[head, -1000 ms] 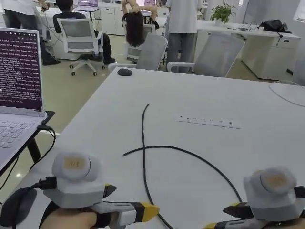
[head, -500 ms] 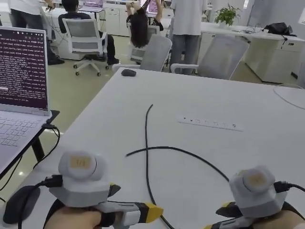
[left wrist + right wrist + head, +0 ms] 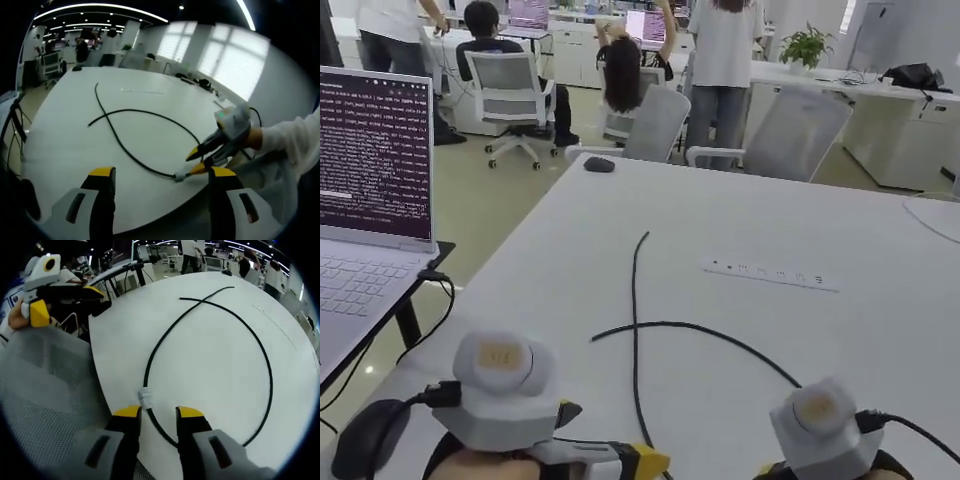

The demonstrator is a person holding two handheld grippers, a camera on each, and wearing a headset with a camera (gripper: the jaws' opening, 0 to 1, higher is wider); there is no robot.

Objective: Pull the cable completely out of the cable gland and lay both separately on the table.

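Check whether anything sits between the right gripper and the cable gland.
Nothing visible does. The cable gland lies on bare table just ahead of the right gripper, threaded on the black cable.

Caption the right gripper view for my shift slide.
Open right gripper straddles the black cable beside the white cable gland, near the table edge.
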